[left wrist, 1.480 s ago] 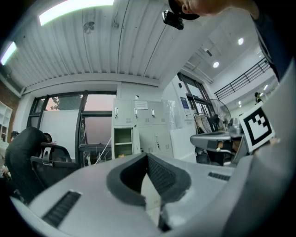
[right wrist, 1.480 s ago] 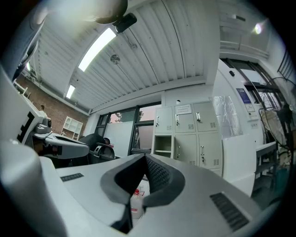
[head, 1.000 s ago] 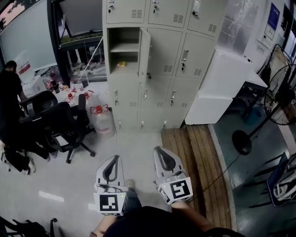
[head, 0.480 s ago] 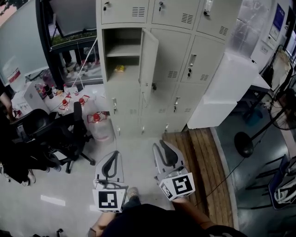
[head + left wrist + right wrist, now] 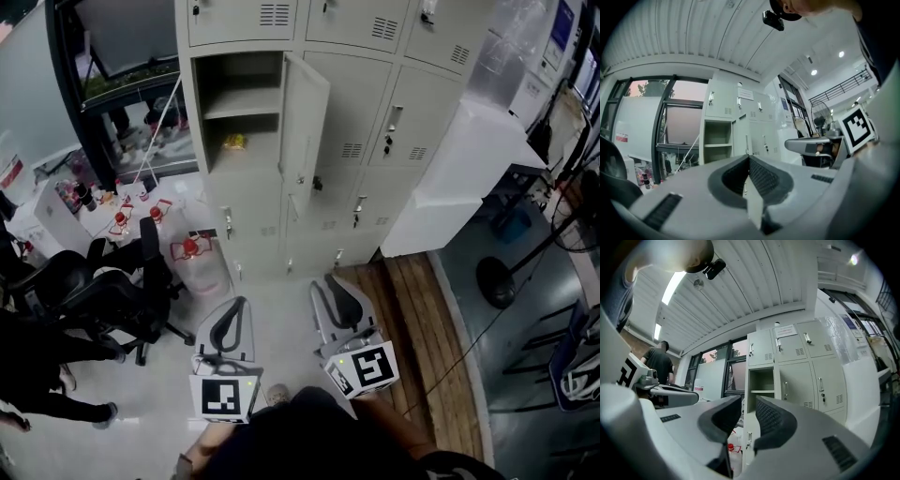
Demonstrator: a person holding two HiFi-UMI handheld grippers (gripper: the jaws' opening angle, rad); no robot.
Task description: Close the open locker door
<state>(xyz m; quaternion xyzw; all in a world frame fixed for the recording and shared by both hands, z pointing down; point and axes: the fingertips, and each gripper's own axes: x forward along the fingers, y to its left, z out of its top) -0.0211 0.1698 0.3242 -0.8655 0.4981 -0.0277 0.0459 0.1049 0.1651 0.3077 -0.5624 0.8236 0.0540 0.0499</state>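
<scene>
**A:** How did the tools stand?

**B:** The right gripper had its jaws spread. They had just been opening, and only air lay between them. The left gripper had its jaws pressed together, empty as well

**A:** And the door?

**B:** The locker door stood swung out at the right of its open compartment, in the locker bank ahead. Both grippers pointed toward it above the floor, well apart from it and touching nothing

**A:** Which step was that, then?

**B:** The approach, I judged. None of the closing was done

**A:** What did the next move call for?

**B:** Coming near enough to lay one gripper on the door's far face by its free edge, then swinging it round onto the compartment until flush. A plain push seemed enough, no pinch. The yellow item on the shelf sat well inside, so it looked unlikely to block the door
</scene>
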